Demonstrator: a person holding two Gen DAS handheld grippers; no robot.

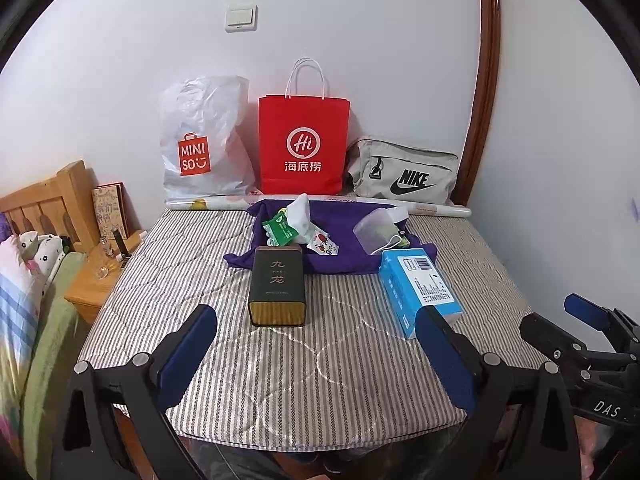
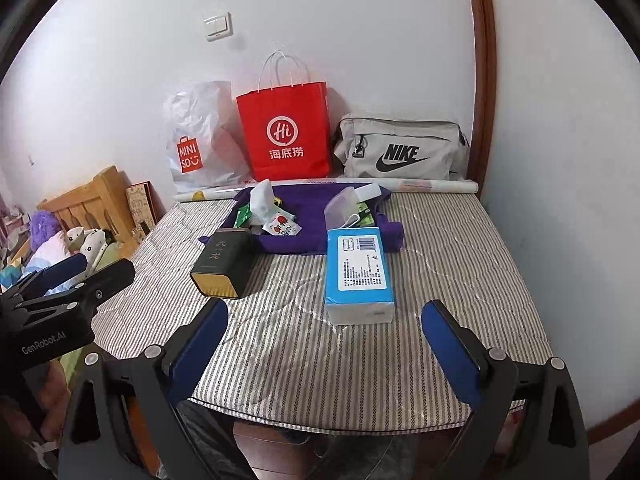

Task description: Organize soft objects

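Both of your tools sit low at the near edge of the bed: your left hand-held gripper (image 1: 316,356) and your right hand-held gripper (image 2: 324,348) each stand with fingers spread wide and nothing between them, which reads as a waiting stance, pulled back so each camera takes in the whole spread. Just beyond, on the striped mattress (image 1: 280,380), the dark tin (image 1: 277,286) lies on its side, long axis running away from you, its gold end facing you. To its right the blue tissue pack (image 2: 357,276) lies flat, label up, long axis also near-to-far, its far end touching the purple cloth (image 1: 340,256). That cloth is spread rumpled and seems to serve as a gathering spot: on it rest a green packet (image 1: 281,232), a white tissue (image 1: 301,210), a printed sachet (image 1: 323,245) and a clear pouch (image 1: 374,230) with a mask. Farthest off, leaning upright on the wall, stand the white bag (image 1: 204,140), red bag (image 1: 303,144) and grey bag (image 1: 404,172). Whether the soft things are yet to be sorted or already gathered, you cannot tell from this.
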